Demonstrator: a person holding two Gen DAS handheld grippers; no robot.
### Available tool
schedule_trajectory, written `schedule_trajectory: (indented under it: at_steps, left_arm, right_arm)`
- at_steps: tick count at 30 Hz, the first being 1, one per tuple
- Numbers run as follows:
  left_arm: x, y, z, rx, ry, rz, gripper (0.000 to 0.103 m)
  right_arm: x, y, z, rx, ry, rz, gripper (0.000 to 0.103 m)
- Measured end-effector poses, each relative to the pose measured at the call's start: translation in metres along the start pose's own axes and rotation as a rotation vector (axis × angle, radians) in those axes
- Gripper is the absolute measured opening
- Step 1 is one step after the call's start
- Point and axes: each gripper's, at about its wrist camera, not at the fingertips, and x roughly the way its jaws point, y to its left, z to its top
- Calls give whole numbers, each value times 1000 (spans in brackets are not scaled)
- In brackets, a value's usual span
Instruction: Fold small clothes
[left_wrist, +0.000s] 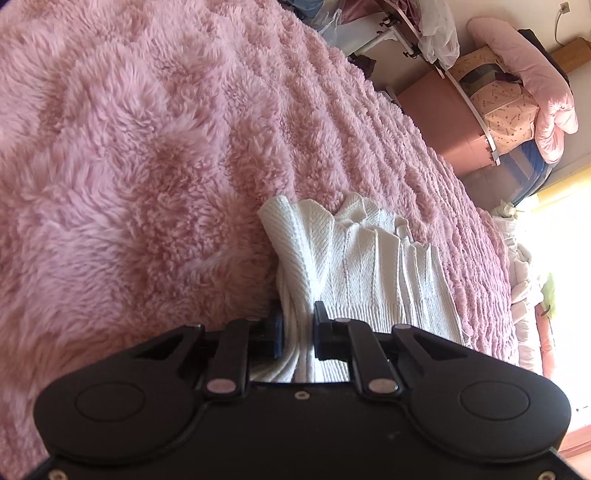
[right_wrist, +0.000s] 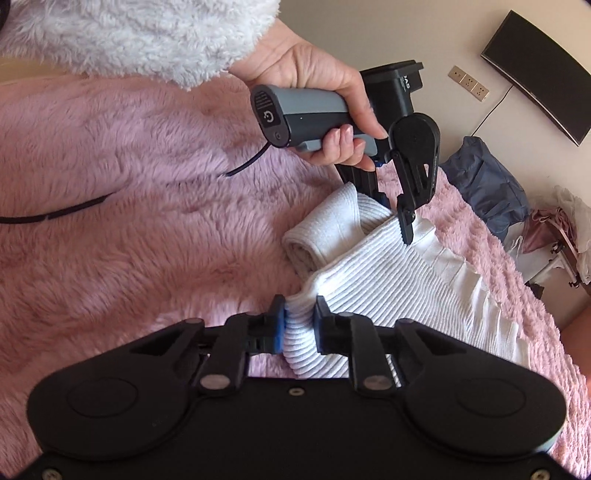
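A small white ribbed knit garment (left_wrist: 369, 266) with a ruffled edge lies on a fluffy pink blanket (left_wrist: 129, 147). My left gripper (left_wrist: 298, 325) is shut on a bunched edge of it. In the right wrist view the same garment (right_wrist: 399, 280) shows with a sleeve folded beside it. My right gripper (right_wrist: 300, 317) is shut on its near edge. The left gripper (right_wrist: 400, 218) also shows there, held by a hand (right_wrist: 314, 74), pinching the garment's far edge.
The pink blanket (right_wrist: 129, 184) covers the bed. A black cable (right_wrist: 55, 212) lies across it. Beside the bed are a pink storage box (left_wrist: 443, 122), piled bedding (left_wrist: 535, 92), a blue bag (right_wrist: 487, 184) and a wall monitor (right_wrist: 539, 74).
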Motion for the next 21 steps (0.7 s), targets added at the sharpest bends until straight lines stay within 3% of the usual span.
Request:
schedule_trajectory:
  at_steps: [10,21]
  left_arm:
    - [-9,-39,15,-33,26,7,9]
    - [34,-151,24,55,67,-35,9]
  right_arm:
    - [-32,-42,-4,255,-67,-11,12]
    - [-79,-101,-39,498,-147,-98,12]
